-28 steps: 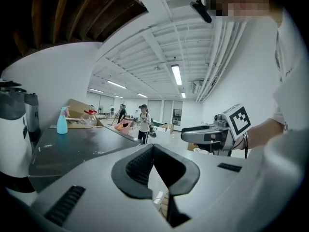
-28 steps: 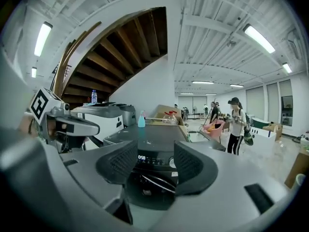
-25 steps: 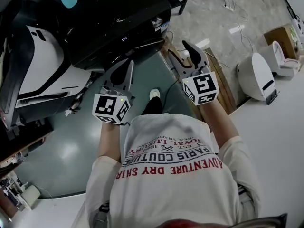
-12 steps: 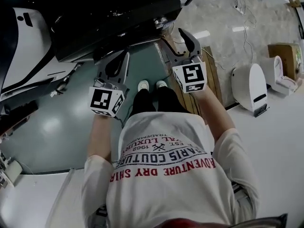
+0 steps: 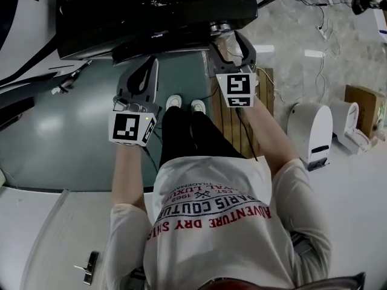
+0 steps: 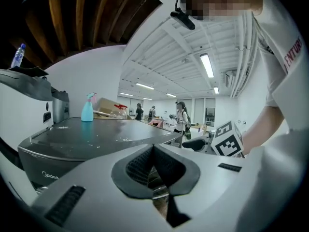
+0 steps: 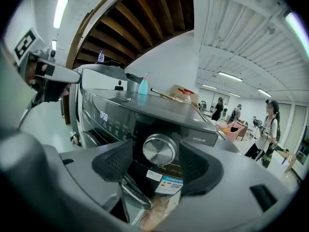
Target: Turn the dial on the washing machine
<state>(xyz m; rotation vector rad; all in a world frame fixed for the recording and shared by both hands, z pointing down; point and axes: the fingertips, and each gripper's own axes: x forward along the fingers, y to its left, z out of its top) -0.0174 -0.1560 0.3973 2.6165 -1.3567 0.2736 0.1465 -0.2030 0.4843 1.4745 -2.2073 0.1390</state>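
- A glossy grey-green floor (image 5: 72, 132) fills the left of the head view. A pale raised slab (image 5: 36, 234) borders it at the bottom left.
- The dark-topped washing machine (image 5: 151, 11) stands across the top of that view, and its front faces the person.
- In the left gripper view a blue spray bottle (image 6: 87, 108) stands upright on the machine's flat top, towards the back. Brown wooden beams (image 6: 96, 13) run overhead.
- The left gripper (image 5: 147, 71) hangs over the green floor, just in front of the machine. Its pads (image 6: 140, 166) meet at the tips with nothing between them.
- Two white shoes (image 5: 184, 104) stand on the floor between the grippers.
- The right gripper (image 5: 228, 41) is at the machine's right front corner. Its jaws stand wide apart and have just been opening.
- The round silver dial (image 7: 159, 150) on the machine's front panel shows between the two pads. It is ahead of them and neither pad touches it.
- A slatted wooden board (image 5: 233, 125) lies on the floor under the right arm.
- Further right the floor is speckled stone with cables (image 5: 320, 20) trailing across it. A rounded white appliance (image 5: 309, 132) and a cardboard box (image 5: 363, 101) are there too.
- The room behind is a long white hall with strip lights (image 6: 206, 65), where several people (image 6: 181, 115) stand far off.
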